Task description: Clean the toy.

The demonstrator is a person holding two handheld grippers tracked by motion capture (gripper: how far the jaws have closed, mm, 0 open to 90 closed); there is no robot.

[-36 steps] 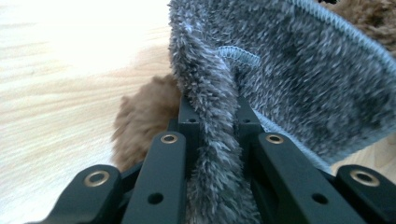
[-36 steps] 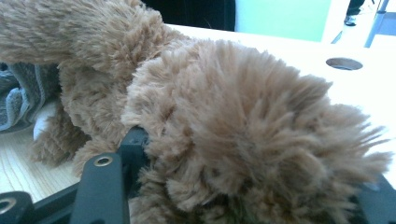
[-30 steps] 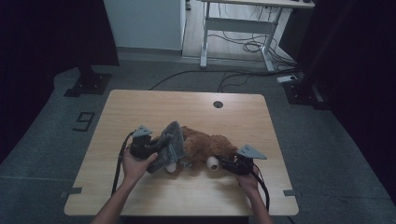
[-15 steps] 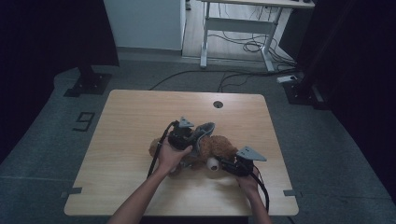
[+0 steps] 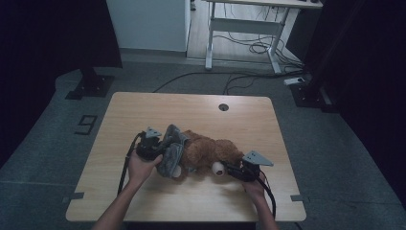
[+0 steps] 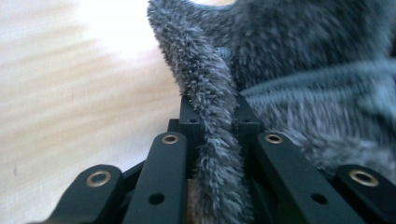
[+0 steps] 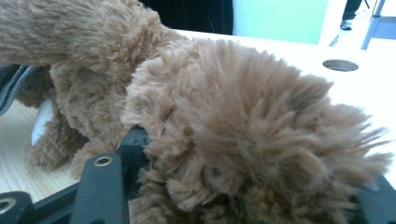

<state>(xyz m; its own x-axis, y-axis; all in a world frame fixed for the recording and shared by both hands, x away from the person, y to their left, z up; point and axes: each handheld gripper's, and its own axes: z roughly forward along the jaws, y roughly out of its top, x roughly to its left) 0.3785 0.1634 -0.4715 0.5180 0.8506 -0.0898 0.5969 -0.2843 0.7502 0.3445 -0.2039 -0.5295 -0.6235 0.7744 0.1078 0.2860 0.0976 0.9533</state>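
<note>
- Dressing or undressing a brown teddy bear (image 5: 210, 152) appears to be the work in hand; the bear lies on its side near the front middle of the desk (image 5: 191, 110), its grey garment (image 5: 171, 149) bunched at its left end
- Right gripper (image 5: 233, 169) has its jaws partly closed on a furry part of the bear, probably to anchor it while the cloth is pulled
- Left gripper (image 6: 212, 135) has its jaws closed tight on a fold of the grey garment; the fleece runs between the jaws, so pulling should shift the cloth against the bear
</note>
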